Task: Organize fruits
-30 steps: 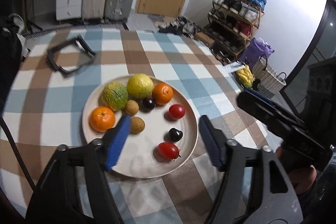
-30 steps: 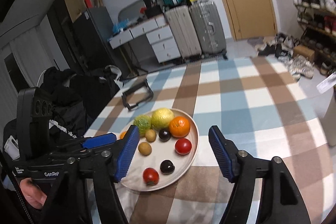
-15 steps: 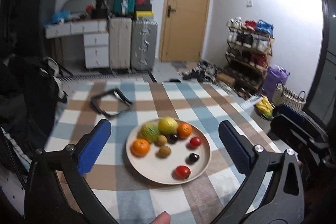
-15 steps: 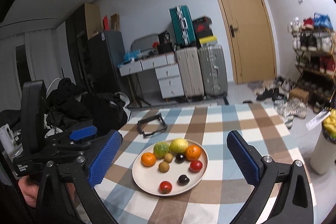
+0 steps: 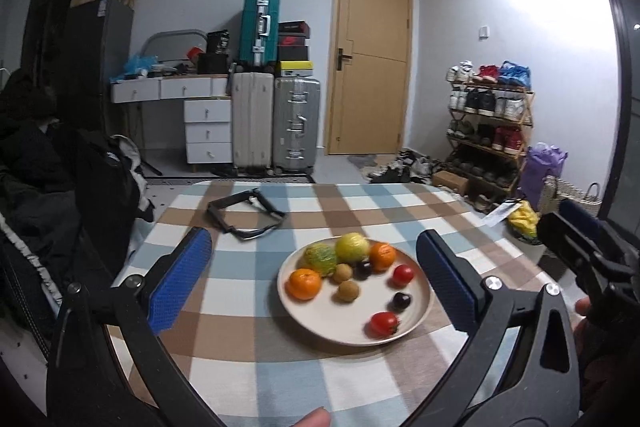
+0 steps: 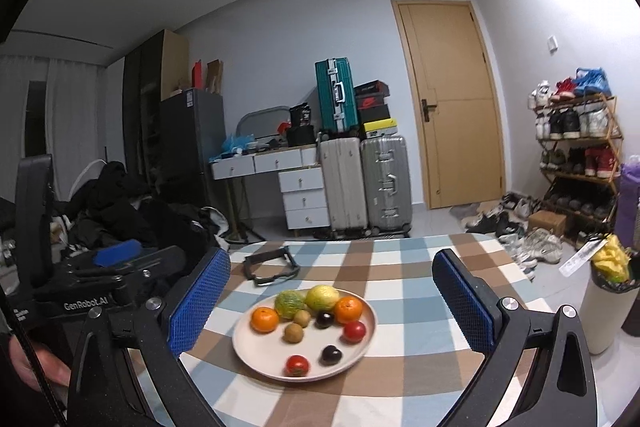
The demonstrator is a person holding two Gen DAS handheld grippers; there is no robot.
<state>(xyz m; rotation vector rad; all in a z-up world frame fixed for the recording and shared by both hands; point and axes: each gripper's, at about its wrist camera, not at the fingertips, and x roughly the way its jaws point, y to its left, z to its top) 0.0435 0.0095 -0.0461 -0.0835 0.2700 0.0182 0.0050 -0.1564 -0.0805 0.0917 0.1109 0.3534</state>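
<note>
Both tools held high and back from the worktop, checked cloth over it. Left hand-held gripper: jaws spread wide, nothing between them. Right hand-held gripper: jaws likewise wide apart and empty. The fruit sits on a pale round plate near the middle of the worktop, well apart from either tool. Far side of the plate, bunched close: a green fruit, a yellow fruit and an orange, with a second orange off to the left. Mid-plate: two small brown fruits and a dark plum-like one. Near side, spaced out: two red tomatoes and another dark fruit. A black folded stand lies beyond the plate; no second dish or basket is visible on the worktop. Judgement: either no pick is under way or the sorting is finished; the pictures do not settle which. If fruit remains to be moved, the next move calls for lowering one tool over a single piece, best a near-side one standing clear of its neighbours, and closing gently, since tomatoes bruise and round fruit rolls.
</note>
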